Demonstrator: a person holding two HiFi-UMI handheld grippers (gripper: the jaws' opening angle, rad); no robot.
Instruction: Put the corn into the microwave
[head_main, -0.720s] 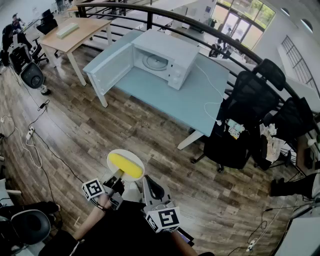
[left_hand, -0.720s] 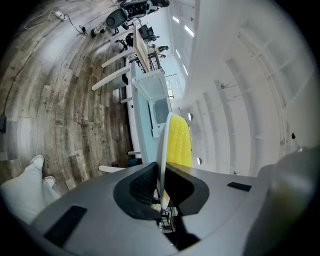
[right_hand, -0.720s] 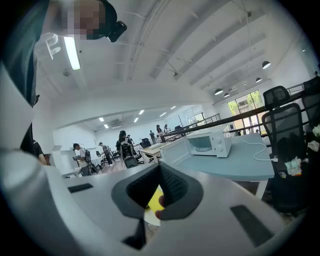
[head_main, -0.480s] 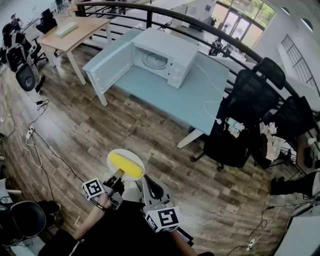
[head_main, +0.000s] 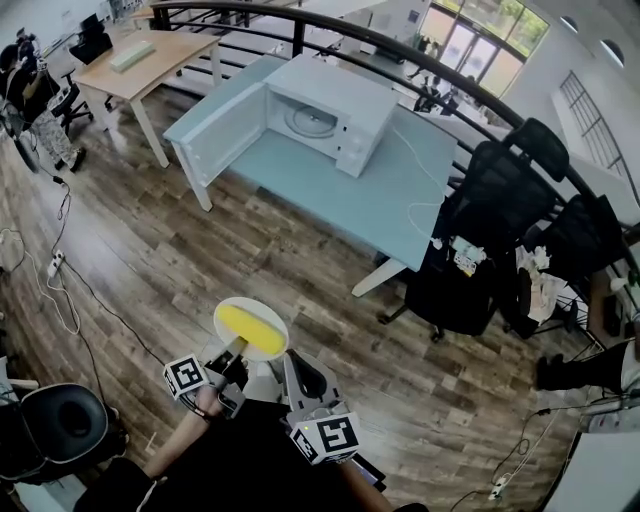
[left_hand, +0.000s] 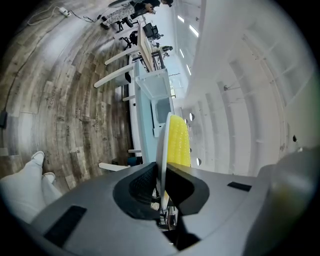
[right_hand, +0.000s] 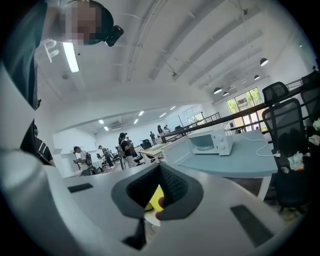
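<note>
A yellow cob of corn lies on a small white plate held over the wooden floor. My left gripper is shut on the plate's near rim. In the left gripper view the plate stands edge-on between the pads, with the corn on its right face. My right gripper hangs beside the plate with its jaws shut and nothing in them; in its own view the pads meet at the tip. The white microwave stands far ahead on a light blue table, its door swung open to the left.
A wooden table stands at the far left and a dark railing runs behind the blue table. Black office chairs crowd the right. Cables trail over the floor at the left. A white cord lies on the blue table.
Both grippers and the plate with the corn keep their places. The view has shifted slightly, and the people and chairs at the far left have moved.
</note>
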